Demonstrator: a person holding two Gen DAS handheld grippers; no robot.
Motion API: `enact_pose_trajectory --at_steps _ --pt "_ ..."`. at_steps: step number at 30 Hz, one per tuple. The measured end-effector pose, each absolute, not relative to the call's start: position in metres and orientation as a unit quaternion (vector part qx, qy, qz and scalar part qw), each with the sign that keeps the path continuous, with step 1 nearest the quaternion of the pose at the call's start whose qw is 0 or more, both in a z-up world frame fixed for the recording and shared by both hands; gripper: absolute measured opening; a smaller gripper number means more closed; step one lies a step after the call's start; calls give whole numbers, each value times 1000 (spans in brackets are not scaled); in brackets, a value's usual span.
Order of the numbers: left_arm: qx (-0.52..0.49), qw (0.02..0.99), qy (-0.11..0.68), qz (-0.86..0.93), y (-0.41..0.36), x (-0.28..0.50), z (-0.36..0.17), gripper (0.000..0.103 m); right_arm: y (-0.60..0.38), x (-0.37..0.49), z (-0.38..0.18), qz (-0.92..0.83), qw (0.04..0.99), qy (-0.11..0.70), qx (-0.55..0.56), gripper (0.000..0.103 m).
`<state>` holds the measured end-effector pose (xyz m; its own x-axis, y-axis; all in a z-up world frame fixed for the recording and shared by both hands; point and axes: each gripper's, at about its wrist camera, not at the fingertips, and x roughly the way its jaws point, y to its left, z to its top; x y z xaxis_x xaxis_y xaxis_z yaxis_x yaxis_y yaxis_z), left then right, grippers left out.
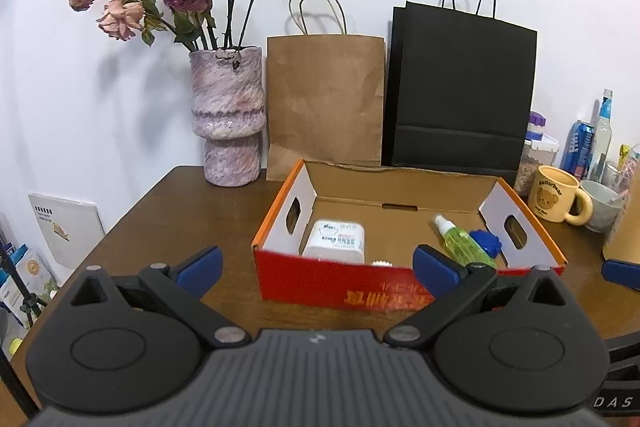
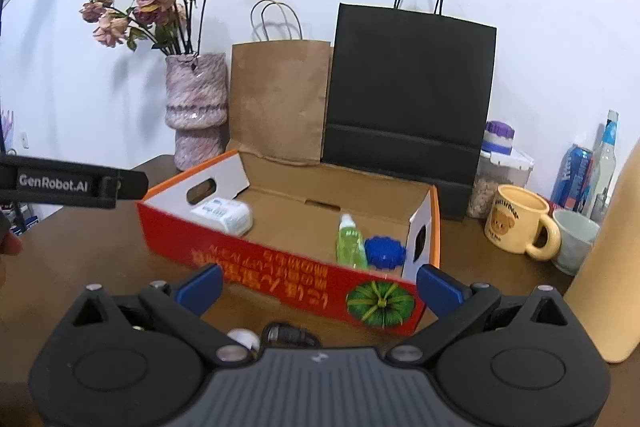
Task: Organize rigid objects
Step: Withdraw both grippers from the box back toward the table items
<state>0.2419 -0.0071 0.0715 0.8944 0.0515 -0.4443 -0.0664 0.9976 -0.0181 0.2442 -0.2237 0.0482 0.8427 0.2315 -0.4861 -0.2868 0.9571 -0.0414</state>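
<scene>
open red-and-orange cardboard box on brown wooden table | inside: white rectangular plastic case at left, green clear spray bottle lying nozzle toward far wall beside blue round ridged lid at right | left gripper fingers spread, empty | right gripper fingers spread, empty

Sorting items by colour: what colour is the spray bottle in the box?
Translucent green with a white cap; the spray bottle shows best in the right wrist view.

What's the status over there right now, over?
Left gripper and right gripper open, empty. Red box holds white container, green bottle, blue lid. Nothing blocking.
</scene>
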Motion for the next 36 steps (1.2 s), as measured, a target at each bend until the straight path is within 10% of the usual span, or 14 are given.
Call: enact_pose_trajectory --at_steps 36 --pt "-13 956 292 20 -4 155 6 103 -234 174 -21 150 925 334 -104 101"
